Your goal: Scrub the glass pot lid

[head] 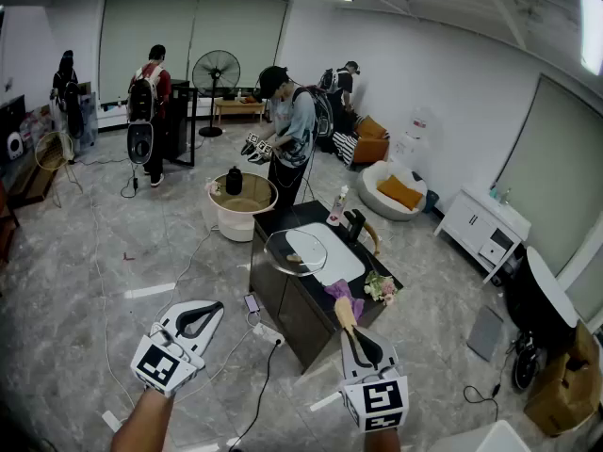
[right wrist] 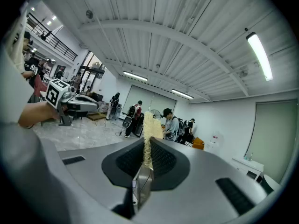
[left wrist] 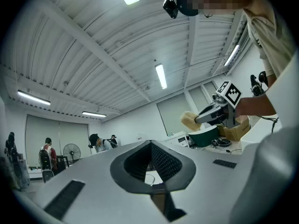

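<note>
Clear round glass pot lid (head: 295, 251) on counter (head: 283, 218), left tool (head: 203, 316) closed empty, right tool (head: 357, 339) clamping scrubber (head: 345, 312)

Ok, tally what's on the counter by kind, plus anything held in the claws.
glass pot lid: 1
bottle: 1
faucet: 1
purple cloth: 1
flower bunch: 1
scrub pad, in right claw: 1
Total: 6

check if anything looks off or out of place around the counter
The glass lid lies half over the white sink and seems to jut past the left edge of the counter, so it looks unsteady. A power strip and cable trail across the floor beside it. Nothing looks spilled or broken.
</note>
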Motion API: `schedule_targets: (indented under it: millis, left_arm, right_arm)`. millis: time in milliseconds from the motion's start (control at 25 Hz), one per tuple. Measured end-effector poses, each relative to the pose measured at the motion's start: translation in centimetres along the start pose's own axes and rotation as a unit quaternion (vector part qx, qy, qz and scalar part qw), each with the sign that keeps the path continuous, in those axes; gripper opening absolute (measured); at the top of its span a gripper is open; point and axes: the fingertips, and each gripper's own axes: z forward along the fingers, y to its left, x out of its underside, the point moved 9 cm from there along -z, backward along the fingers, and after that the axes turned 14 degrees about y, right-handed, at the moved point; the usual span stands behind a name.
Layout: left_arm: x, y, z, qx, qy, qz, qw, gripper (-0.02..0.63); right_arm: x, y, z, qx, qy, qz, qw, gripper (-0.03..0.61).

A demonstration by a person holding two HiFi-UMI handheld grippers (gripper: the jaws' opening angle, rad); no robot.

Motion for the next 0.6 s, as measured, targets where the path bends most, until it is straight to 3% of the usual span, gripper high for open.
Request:
schedule_targets:
  millis: [600]
  left_arm:
    - [1.8,2.8,-0.8,0.011,-0.019,0.004,0.9998,0.015]
  right_arm:
    - [-0.9,3.0,1.2,0.005,-0.002,0.022,1.000,0.038]
